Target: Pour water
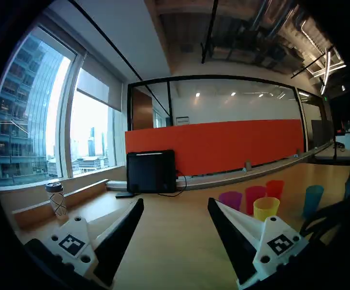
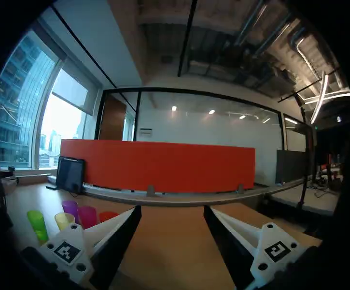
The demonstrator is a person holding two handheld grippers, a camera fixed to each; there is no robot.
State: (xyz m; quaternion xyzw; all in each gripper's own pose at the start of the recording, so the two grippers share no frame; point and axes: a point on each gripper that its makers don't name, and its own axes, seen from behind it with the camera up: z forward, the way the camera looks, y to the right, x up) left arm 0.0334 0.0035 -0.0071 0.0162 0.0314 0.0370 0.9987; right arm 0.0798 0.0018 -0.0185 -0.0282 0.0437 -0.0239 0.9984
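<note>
Left gripper point(image 1: 175, 200): fingers were wide apart and held nothing; it was over the wood table point(image 1: 175, 246)
Right gripper point(image 2: 171, 208): fingers were wide apart too; nothing between them
Bottle point(image 1: 55, 198): stood upright, far left by the window point(image 1: 30, 121)
Cups point(image 1: 255, 194): 5 stood close together at the right, well apart from the bottle; the yellow cup point(image 1: 266, 208) was nearest
Black screen point(image 1: 151, 171): far, by the orange wall point(image 1: 232, 145)

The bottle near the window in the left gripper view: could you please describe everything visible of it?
The bottle looks clear, glass or plastic, with a dark round cap and a criss-cross pattern on its body. It stands upright at the wooden ledge below the window, far left of the coloured cups. Nothing but its support touches it. Its contents cannot be told.
</note>
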